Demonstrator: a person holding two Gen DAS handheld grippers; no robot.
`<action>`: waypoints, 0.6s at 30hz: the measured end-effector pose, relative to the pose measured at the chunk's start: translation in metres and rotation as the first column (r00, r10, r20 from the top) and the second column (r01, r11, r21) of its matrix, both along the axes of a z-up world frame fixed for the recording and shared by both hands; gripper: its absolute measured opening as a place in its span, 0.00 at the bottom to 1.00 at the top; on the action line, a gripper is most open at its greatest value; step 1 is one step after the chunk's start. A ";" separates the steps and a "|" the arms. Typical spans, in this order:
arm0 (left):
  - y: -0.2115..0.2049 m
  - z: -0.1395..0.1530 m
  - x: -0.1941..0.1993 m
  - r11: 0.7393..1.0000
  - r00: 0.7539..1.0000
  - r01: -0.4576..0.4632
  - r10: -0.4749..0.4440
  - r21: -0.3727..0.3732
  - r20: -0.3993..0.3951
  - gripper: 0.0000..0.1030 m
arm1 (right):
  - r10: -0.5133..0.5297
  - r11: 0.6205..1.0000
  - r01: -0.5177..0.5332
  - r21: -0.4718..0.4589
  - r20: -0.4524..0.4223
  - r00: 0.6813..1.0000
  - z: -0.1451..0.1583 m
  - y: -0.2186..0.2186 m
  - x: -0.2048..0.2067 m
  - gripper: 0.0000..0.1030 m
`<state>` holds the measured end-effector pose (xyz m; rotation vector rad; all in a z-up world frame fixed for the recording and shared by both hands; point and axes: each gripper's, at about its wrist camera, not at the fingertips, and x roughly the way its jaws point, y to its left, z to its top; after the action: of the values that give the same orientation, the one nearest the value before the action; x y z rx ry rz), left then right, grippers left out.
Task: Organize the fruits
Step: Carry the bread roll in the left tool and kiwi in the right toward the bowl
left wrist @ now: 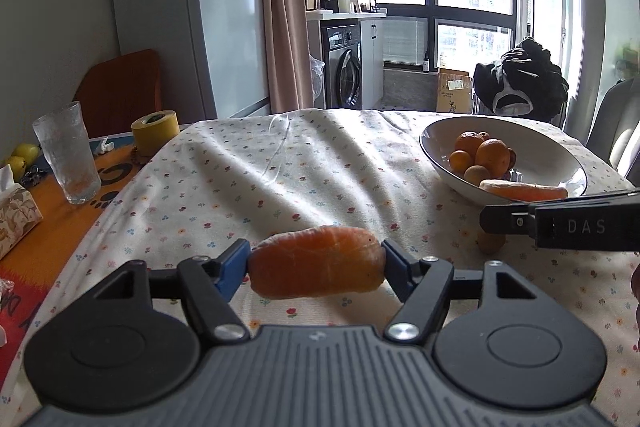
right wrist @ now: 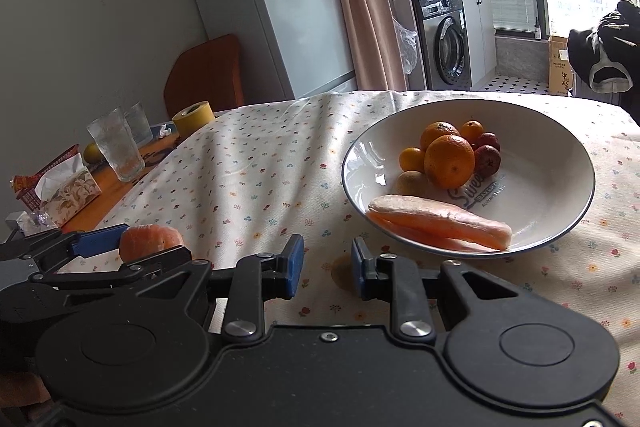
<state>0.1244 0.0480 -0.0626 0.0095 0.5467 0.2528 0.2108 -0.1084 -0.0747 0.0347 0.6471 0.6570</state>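
My left gripper [left wrist: 316, 267] is shut on a stubby orange carrot chunk [left wrist: 320, 261], held crosswise between its blue pads above the flowered tablecloth. It shows at the left of the right wrist view too, left gripper [right wrist: 140, 249] with the chunk [right wrist: 150, 245]. A white bowl [right wrist: 560, 155] holds oranges [right wrist: 450, 161], small dark red fruits [right wrist: 488, 159] and long carrots [right wrist: 440, 223]. My right gripper [right wrist: 326, 269] stands open just in front of the bowl. A small brownish fruit [right wrist: 340, 273] lies on the cloth between its fingertips. In the left wrist view the right gripper [left wrist: 492, 223] hangs over that fruit [left wrist: 491, 243], beside the bowl [left wrist: 440, 147].
Left of the cloth stand a ribbed glass [left wrist: 72, 159], a yellow tape roll [left wrist: 156, 131], a tissue box [left wrist: 16, 223] and yellow fruits [left wrist: 22, 155]. An orange chair [left wrist: 120, 87] is behind them. Dark clothing [left wrist: 520, 79] hangs at the far right edge.
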 end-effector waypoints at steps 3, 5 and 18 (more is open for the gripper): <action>-0.003 0.003 0.002 1.000 1.000 0.008 -0.008 -0.004 0.009 0.67 | 0.001 1.000 -0.001 -0.025 -0.013 1.000 -0.006 -0.002 0.000 0.29; -0.004 0.004 0.004 1.000 1.000 0.012 -0.012 -0.006 0.016 0.67 | -0.006 0.999 0.005 -0.036 -0.019 1.000 -0.010 -0.004 0.000 0.33; -0.001 0.009 0.006 1.000 0.999 0.010 -0.010 -0.020 0.038 0.67 | 0.020 0.999 -0.022 -0.040 -0.050 0.999 -0.017 0.008 0.008 0.36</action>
<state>0.1301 0.0469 -0.0540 -0.0122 0.5112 0.2371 0.2184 -0.0999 -0.0919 0.0060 0.7092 0.6651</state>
